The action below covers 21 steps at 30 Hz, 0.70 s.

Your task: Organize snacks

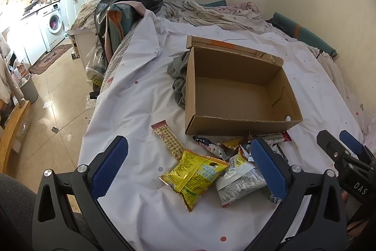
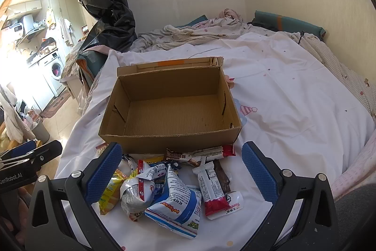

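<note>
2 grippers hover with ribbed blue pads spread wide, nothing between them: the left gripper (image 1: 189, 165) over a crinkly yellow packet (image 1: 193, 177), the right gripper (image 2: 182, 168) over a glossy blue-and-white pouch (image 2: 175, 209). Several crumpled foil snacks (image 2: 138, 192) lie heaped on the wrinkled white sheet (image 2: 293, 109) near the bed's front edge, just before an empty rectangular cardboard box (image 2: 169, 109).
</note>
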{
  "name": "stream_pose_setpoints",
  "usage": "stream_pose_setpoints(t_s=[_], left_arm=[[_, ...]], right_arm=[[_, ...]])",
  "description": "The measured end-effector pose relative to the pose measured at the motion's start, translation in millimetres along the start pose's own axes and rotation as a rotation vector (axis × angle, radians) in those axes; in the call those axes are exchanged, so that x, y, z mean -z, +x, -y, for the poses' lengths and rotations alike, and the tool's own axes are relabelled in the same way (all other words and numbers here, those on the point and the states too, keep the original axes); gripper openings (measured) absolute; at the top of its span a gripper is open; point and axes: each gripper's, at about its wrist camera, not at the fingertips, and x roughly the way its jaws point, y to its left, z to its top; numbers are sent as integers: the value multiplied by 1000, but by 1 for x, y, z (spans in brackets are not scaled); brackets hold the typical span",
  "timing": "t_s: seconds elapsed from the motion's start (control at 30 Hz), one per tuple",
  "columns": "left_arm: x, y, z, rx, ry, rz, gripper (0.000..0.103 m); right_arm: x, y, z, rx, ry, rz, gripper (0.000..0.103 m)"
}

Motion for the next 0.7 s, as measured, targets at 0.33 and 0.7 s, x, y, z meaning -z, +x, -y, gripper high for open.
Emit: stream_pose_setpoints(t_s=[0.33,0.7], left_arm=[[-1,-1,-2,-1,-8,6,103],[-1,-1,0,-7,-2,7,103]], right_arm=[[0,1,0,-1,0,0,103],[3,2,-1,3,2,-3,103]])
